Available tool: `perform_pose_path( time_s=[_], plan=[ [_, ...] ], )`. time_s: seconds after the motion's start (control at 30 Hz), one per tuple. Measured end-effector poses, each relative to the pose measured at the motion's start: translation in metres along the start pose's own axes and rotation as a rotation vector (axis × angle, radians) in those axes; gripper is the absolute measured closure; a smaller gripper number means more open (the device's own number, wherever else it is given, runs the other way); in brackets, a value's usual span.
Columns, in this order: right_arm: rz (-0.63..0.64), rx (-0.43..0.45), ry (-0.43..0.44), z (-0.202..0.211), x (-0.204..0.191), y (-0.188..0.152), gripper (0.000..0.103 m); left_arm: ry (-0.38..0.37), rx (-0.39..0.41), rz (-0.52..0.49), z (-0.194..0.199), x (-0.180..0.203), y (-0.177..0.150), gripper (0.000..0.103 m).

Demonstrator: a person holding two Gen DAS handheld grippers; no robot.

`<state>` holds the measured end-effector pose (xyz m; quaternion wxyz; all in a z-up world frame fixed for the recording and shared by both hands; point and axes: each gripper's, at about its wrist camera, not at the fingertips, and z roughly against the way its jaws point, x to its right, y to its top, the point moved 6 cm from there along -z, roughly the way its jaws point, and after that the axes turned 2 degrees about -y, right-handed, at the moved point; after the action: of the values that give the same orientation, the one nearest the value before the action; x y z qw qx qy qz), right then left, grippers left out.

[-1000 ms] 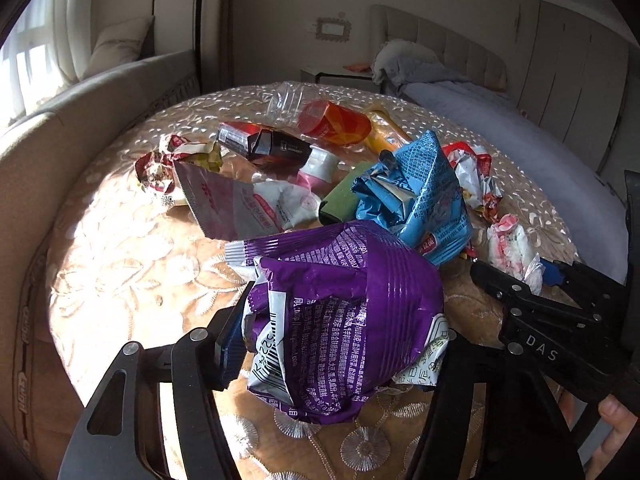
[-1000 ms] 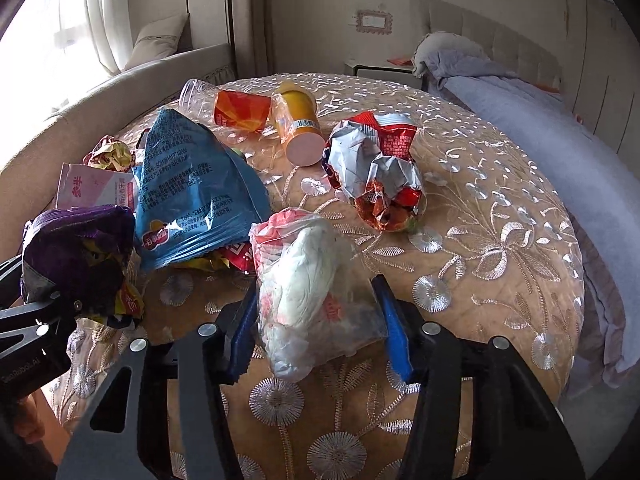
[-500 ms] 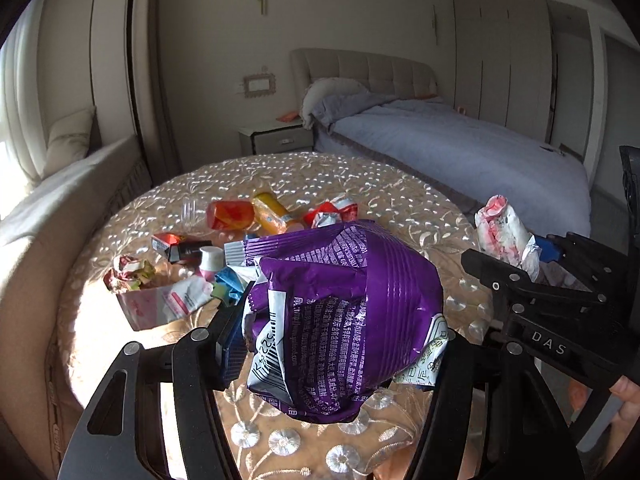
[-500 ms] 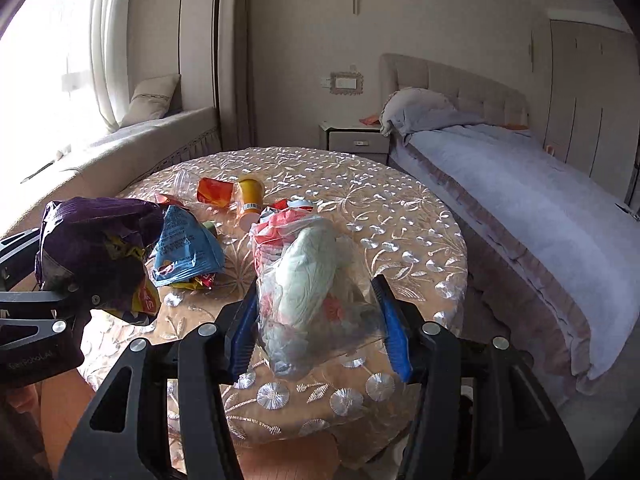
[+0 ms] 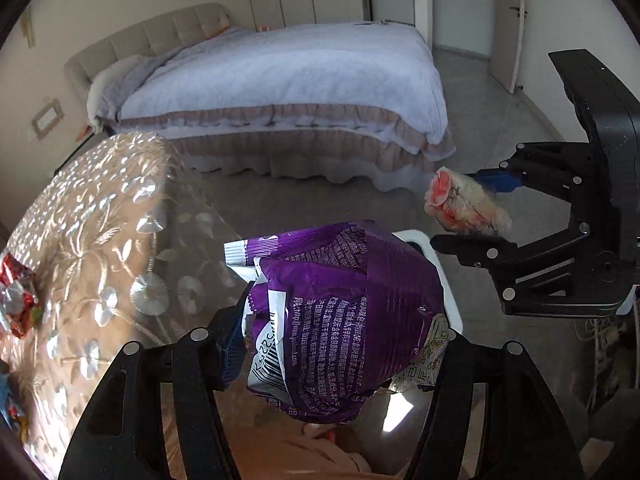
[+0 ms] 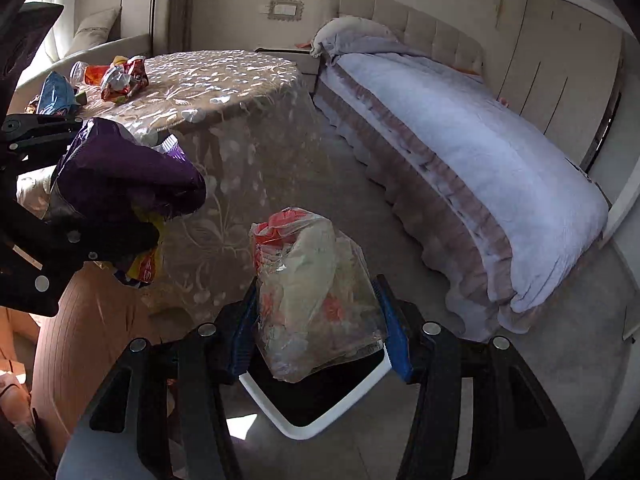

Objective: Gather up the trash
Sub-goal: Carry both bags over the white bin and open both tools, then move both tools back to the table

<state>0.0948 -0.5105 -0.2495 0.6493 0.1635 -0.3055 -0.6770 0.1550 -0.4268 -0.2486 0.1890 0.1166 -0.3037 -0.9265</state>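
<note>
In the left wrist view, a crumpled purple foil snack bag with white barcode print [image 5: 340,312] is clamped between the jaws of the left hand-held gripper [image 5: 340,344], filling the near middle of the picture. Behind the bag, a short stretch of the white rim of a dark trash bin [image 5: 450,280] is seen on the floor. To the right, the right hand-held gripper [image 5: 468,208] is seen from the side, clenched on a clear plastic bag stuffed with white and red wrappers [image 5: 464,204]. On the left lies the round desk under a beige cloth embroidered with silver flowers [image 5: 100,216], with a red-and-silver crumpled wrapper [image 5: 16,300] at its left edge. A bed with a pale lilac cover [image 5: 288,72] stands far across the grey floor.

In the right wrist view, the clear bag [image 6: 316,300] is gripped between the blue pads [image 6: 394,336] of the right hand-held gripper [image 6: 320,332], above the open trash bin [image 6: 316,428] (its white rim shows just below the bag). At the left, the left hand-held gripper [image 6: 96,200] holds the purple bag [image 6: 124,176] beside the draped desk [image 6: 224,92]. More wrappers [image 6: 120,78] rest on the far left of the desk top. The bed [image 6: 460,132] runs along the right.
</note>
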Motion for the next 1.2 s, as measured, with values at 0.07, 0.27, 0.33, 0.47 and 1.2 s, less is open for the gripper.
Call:
perform_pose_path(
  time_s=[0.07,0.27,0.33,0.47,1.2],
  plan=[
    [0.020,-0.063,0.015,-0.022,0.004,-0.022,0.048,-0.066,-0.069,-0.025,-0.037,0.007,-0.004,0.041],
    [0.090,-0.188,0.093,-0.079,0.007,-0.066,0.048,-0.202,-0.227,-0.099,-0.126,0.033,-0.019,0.041],
    [0.134,-0.225,0.091,-0.094,0.008,-0.076,0.048,-0.219,-0.260,-0.121,-0.149,0.040,-0.024,0.041],
    [0.161,-0.272,0.110,-0.116,0.014,-0.090,0.043,-0.269,-0.318,-0.136,-0.184,0.048,-0.027,0.022],
    [0.174,-0.202,0.090,-0.094,0.025,-0.076,0.005,-0.286,-0.230,-0.172,-0.151,0.051,-0.016,0.005]
  ],
)
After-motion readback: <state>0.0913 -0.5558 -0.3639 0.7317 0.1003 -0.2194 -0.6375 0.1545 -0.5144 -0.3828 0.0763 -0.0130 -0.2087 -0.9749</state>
